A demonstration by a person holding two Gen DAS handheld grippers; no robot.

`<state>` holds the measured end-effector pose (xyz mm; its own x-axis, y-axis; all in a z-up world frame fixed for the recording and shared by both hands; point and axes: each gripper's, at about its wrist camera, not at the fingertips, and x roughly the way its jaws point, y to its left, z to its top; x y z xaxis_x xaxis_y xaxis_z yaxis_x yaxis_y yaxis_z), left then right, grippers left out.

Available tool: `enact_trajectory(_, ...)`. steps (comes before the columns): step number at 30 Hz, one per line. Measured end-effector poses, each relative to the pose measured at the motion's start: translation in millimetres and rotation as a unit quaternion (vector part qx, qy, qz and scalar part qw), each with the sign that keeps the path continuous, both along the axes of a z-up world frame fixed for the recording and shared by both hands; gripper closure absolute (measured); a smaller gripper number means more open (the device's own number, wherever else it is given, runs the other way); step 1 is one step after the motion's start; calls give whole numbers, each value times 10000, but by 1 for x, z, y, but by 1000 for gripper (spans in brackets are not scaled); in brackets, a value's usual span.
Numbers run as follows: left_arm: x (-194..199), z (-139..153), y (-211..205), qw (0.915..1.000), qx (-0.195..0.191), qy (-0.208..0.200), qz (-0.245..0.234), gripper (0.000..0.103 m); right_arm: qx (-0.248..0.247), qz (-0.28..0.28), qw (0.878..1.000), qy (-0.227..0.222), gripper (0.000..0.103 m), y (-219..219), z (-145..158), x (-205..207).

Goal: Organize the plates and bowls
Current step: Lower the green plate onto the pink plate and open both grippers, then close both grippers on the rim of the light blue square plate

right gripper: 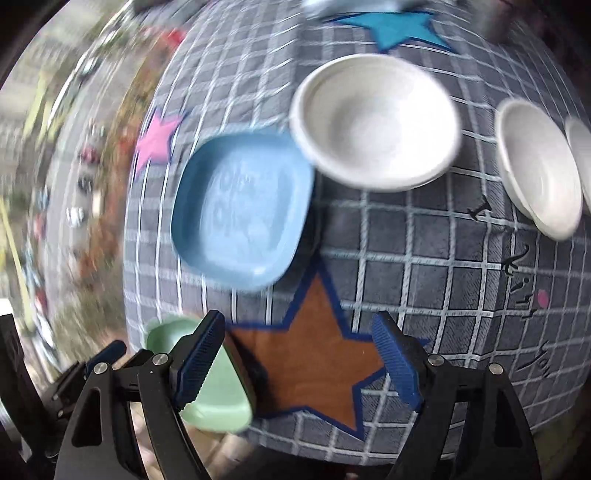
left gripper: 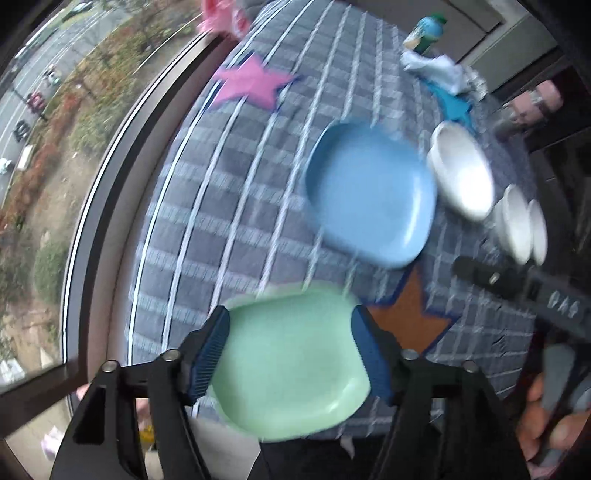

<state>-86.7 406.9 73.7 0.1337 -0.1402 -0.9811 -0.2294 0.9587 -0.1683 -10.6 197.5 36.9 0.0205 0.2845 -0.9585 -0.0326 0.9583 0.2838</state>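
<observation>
Little of the sorting appears done. On the checked surface point(right gripper: 424, 258) every dish lies singly: the blue plate point(left gripper: 369, 192) sits mid-surface with nothing on it, the large white bowl point(right gripper: 373, 122) lies just beside it on the far right and seems to overlap its corner in the right wrist view, though contact cannot be confirmed through the blur. Two smaller white bowls point(left gripper: 521, 225) sit close together near the right edge, well apart from the plates; whether they touch is not clear. The green plate point(left gripper: 291, 362) is at the near edge, framed between the fingers of the left tool point(left gripper: 291, 350), which stand spread on either side of it; the pads seem to be at or near its sides, but a firm grip cannot be confirmed. The right tool point(right gripper: 299, 354) is spread wide with nothing between its fingers, hanging above the orange star point(right gripper: 314, 347) patch. Judged from this, no stack is yet formed: plates remain to be nested, green onto blue being the likely first step, and the three bowls remain to be gathered. A bottle point(left gripper: 424, 31) and cloth point(left gripper: 439, 70) at the far end are not part of the job.
</observation>
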Motion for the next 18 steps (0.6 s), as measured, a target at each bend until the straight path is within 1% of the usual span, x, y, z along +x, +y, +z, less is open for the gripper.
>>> enact_trajectory(2,21,5,-4,9998,62,-92,-180,29,125,-208,9997,-27,20,-6,2,4)
enact_trajectory(3,31,4,-6,9994,154,-98,-296,29,113,-222,9997,-50,20,-9,3,4)
enact_trajectory(6,57,-10,-11,9982,321,0,-506,29,6,-163,9998,-74,20,-11,2,11)
enact_trajectory(9,80,-26,-10,9978,346,171,-534,29,-26,-130,9999,17,20,-7,-9,18)
enact_trajectory(12,90,-38,-6,9980,284,261,-498,29,-39,-122,9999,77,20,2,-24,30)
enact_trajectory(14,96,-48,-6,9975,341,294,-548,30,-72,-97,9999,96,20,5,-28,35)
enact_trajectory(16,99,-53,-5,9969,412,301,-602,30,-130,-70,9998,119,27,10,-33,39)
enact_trajectory(17,102,-56,-3,9969,427,284,-602,30,-120,-53,9998,158,32,13,-38,42)
enact_trajectory(18,104,-58,-1,9970,431,265,-586,30,-126,-40,9997,209,32,16,-42,44)
